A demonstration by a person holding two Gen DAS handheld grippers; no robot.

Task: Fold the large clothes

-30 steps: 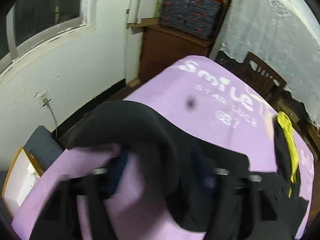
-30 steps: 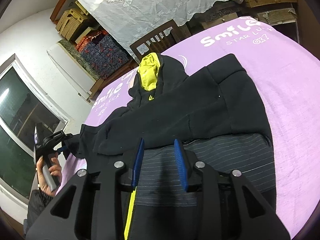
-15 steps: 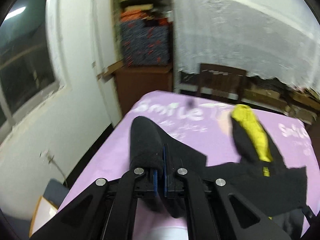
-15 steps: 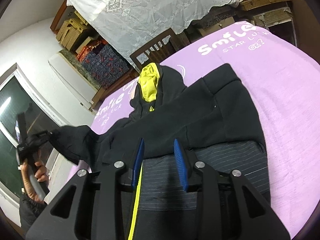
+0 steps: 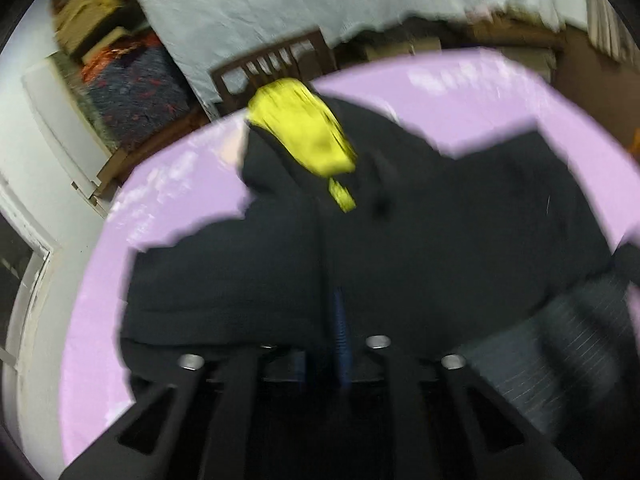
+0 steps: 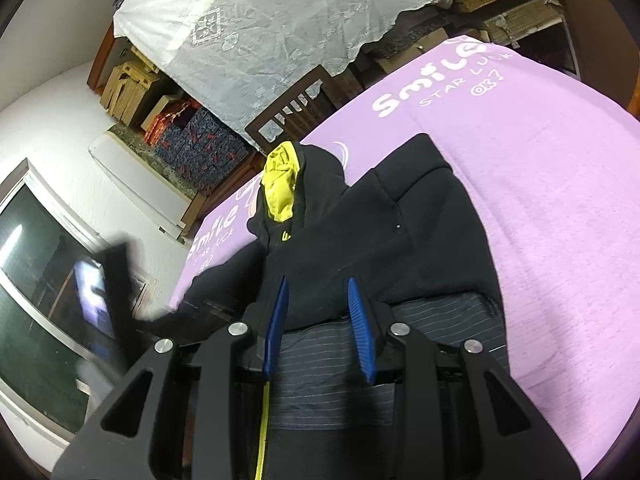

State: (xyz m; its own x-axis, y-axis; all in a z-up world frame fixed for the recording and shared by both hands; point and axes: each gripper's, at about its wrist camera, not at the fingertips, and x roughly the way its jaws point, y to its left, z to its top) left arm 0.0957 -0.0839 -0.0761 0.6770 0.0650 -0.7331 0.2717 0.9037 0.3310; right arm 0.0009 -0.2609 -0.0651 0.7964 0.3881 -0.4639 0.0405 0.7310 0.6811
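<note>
Black hooded sweatshirt with yellow-lined hood [image 6: 384,232] spread flat on lilac printed cloth over surface [image 6: 560,208], hood at far end, right sleeve already laid across chest. Left hand-held gripper [image 5: 340,320] low over body with left sleeve [image 5: 224,272], jaws narrow and opening, apparently to release; grip unclear through blur. Right hand-held gripper [image 6: 318,320] part-open, empty, hovering over striped hem panel [image 6: 432,320], likely awaiting next fold.

My right gripper [image 6: 318,308] is a black angular frame with triangular cut-outs, four round silver screw heads across its top, and two ribbed blue pads [image 6: 278,322] on its fingers. My left gripper [image 5: 320,320] has the same black frame and silver screws; through the blur I make out only one blue pad [image 5: 340,334].
</note>
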